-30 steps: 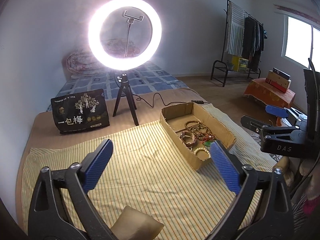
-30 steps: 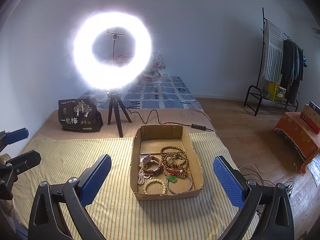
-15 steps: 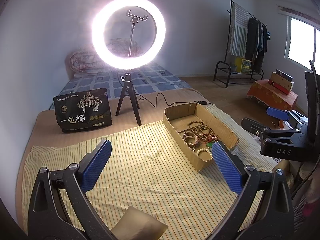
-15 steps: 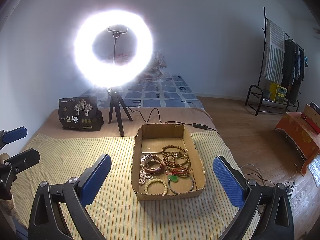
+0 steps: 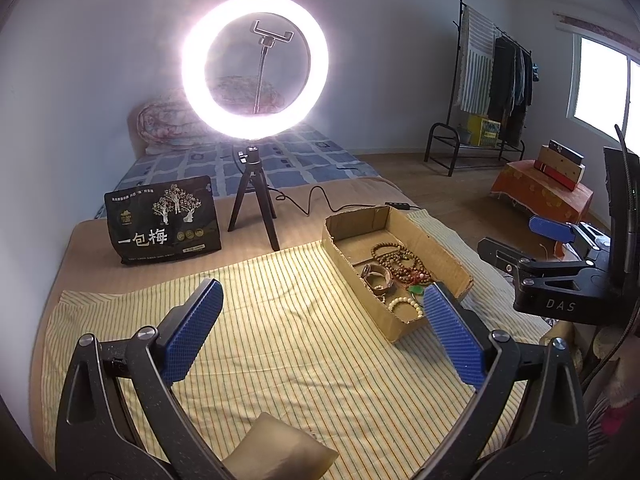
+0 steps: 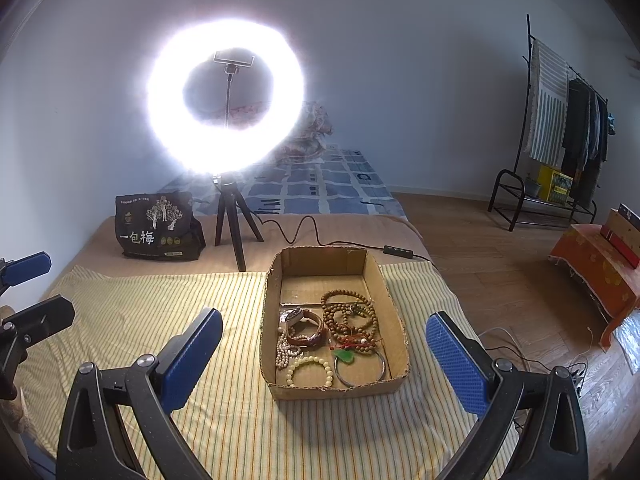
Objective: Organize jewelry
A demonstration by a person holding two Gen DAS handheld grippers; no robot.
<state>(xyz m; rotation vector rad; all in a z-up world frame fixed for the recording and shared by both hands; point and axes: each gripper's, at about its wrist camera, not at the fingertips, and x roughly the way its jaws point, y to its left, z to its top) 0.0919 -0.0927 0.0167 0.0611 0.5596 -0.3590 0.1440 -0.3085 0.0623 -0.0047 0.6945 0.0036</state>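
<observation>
An open cardboard box (image 6: 394,312) lies on the striped cloth (image 6: 160,304). It holds several pieces of jewelry: brown bead strings (image 6: 350,314), a watch (image 6: 302,320), a white bead bracelet (image 6: 310,370), a silver bangle (image 6: 362,368) and a green pendant (image 6: 345,356). My right gripper (image 6: 324,350) is open and empty, above the near end of the box. My left gripper (image 5: 320,320) is open and empty, above the cloth left of the box (image 5: 440,252). The right gripper also shows in the left wrist view (image 5: 560,272).
A lit ring light (image 6: 226,104) on a small tripod (image 6: 234,224) stands behind the cloth, with a black snack bag (image 6: 156,228) to its left. A cable (image 6: 320,236) runs behind the box. A tan pad (image 5: 276,452) lies at the near cloth edge.
Both grippers have shifted slightly, so the scene has moved a little in each view. Both stay open and empty. The jewelry has not moved.
</observation>
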